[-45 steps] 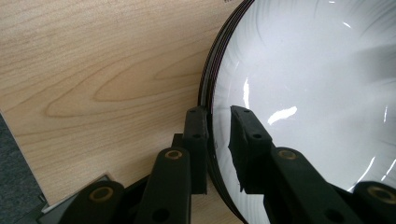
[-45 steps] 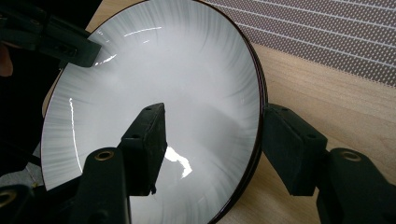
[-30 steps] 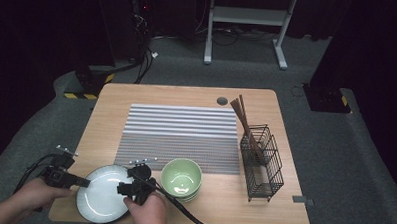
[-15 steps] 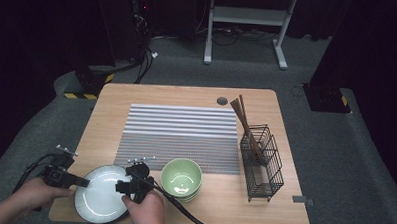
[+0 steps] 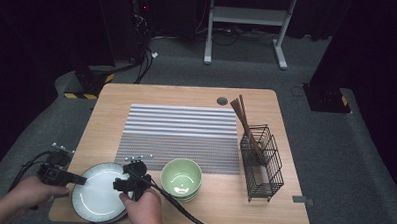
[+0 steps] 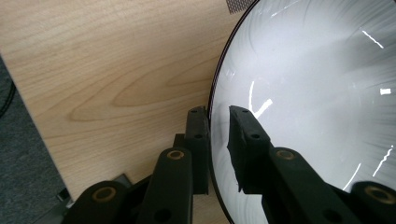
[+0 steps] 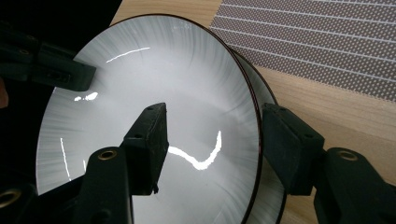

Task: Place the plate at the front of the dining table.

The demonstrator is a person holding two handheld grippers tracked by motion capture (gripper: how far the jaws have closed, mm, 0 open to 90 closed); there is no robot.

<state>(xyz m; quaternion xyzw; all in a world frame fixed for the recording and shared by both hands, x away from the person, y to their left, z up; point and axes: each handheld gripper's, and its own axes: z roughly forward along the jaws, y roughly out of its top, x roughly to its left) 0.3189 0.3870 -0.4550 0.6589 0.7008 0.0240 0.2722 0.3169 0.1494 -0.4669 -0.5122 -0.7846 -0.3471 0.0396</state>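
Note:
A white plate [image 5: 96, 196] with a dark rim sits at the table's front left corner, tilted up off a second plate [image 7: 264, 93] beneath it. My left gripper [image 5: 76, 179] is shut on the top plate's left rim. In the left gripper view the rim [image 6: 215, 93] runs between the two nearly closed jaws of the left gripper [image 6: 217, 114]. My right gripper [image 5: 120, 185] stands open astride the right rim. In the right gripper view, one jaw of the right gripper [image 7: 215, 121] hovers over the plate's face [image 7: 140, 79] and the other stands outside the rim.
A stack of green bowls [image 5: 181, 177] stands just right of the plates. A striped mat [image 5: 180, 136] covers the middle of the wooden table [image 5: 187, 96]. A black wire basket [image 5: 262, 164] with brown chopsticks [image 5: 244, 118] stands at the right.
The top plate has shifted slightly left with both grippers on it. Nothing else has moved.

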